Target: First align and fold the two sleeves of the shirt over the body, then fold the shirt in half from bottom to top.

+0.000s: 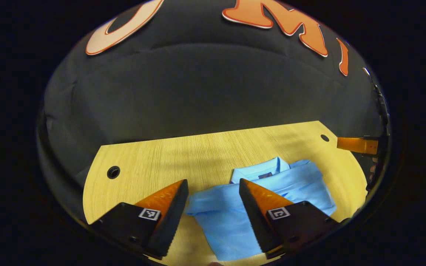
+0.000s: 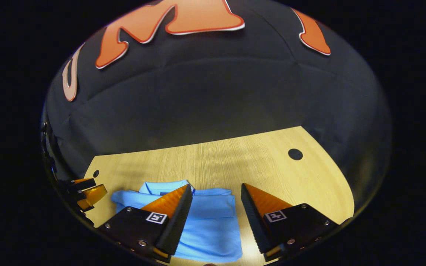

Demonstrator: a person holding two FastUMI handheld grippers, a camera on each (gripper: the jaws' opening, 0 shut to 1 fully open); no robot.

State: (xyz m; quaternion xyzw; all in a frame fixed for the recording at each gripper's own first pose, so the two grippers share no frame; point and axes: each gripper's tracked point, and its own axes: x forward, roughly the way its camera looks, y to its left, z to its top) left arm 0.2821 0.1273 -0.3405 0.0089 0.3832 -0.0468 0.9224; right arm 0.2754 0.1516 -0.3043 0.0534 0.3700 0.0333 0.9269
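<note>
Pale wood of the flat tabletop (image 1: 154, 159) runs across the lower half of the left gripper view, with a round hole (image 1: 113, 172) at lower left. At bottom centre we hold the left gripper (image 1: 213, 192) with fingers spread wide, gripping nothing, above the light-blue collared shirt (image 1: 235, 221), which lies flat at lower right of centre, collar away from us. Its sleeves look already laid over the body, making a narrow rectangle. At the far right edge we see the other gripper's finger (image 1: 357, 145). In the right gripper view, the right gripper (image 2: 216, 194) hangs spread and empty over the shirt's right edge. We judge the bottom-to-top fold remains.
</note>
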